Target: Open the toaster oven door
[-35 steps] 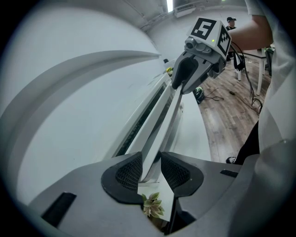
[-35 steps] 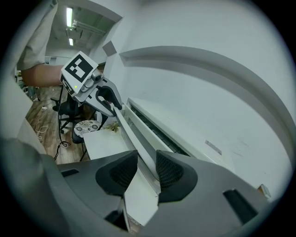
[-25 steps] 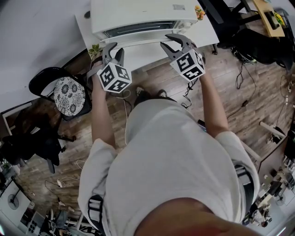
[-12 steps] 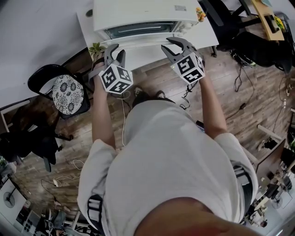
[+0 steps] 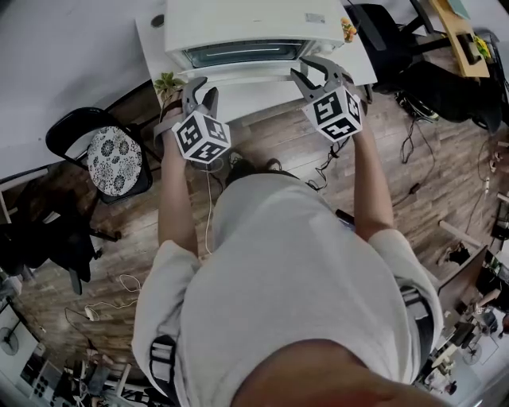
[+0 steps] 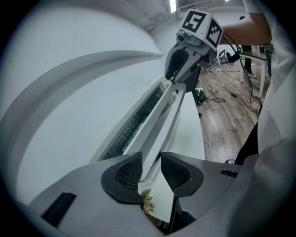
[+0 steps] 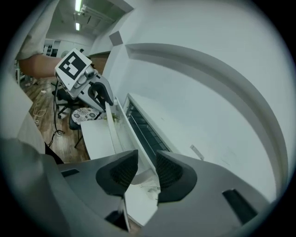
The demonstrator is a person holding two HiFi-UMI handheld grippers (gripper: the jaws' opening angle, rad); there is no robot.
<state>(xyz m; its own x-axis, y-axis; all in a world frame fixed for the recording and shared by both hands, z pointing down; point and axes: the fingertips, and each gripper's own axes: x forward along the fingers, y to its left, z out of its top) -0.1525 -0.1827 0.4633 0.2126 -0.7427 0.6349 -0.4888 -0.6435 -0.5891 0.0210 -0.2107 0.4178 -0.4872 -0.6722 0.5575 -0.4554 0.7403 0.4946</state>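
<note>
Standing at a white table (image 5: 256,95), a person held both grippers up to the front of a white toaster oven (image 5: 246,20) that sat at the table's far side. The oven's door (image 5: 242,54) showed as a dark glass strip from the head view, with a long white handle (image 5: 246,74) running across just in front of it.

The left gripper (image 5: 199,86) sat at the handle's left end. In the left gripper view, its jaws were drawn narrow around the handle (image 6: 159,122), which passed straight between the two ribbed pads (image 6: 129,172) and filled the gap there.

The right gripper (image 5: 314,70) sat at the handle's right end, also narrowed onto the bar. In the right gripper view (image 7: 144,169), the white bar ran between the pads with little room on either side. From the left gripper view, the right gripper (image 6: 178,78) could be seen straddling the far end of the same bar.

A small plant (image 5: 167,82) stood at the table's left corner, and a chair (image 5: 111,163) with a patterned cushion stood on the wooden floor (image 5: 278,143) to the left.
</note>
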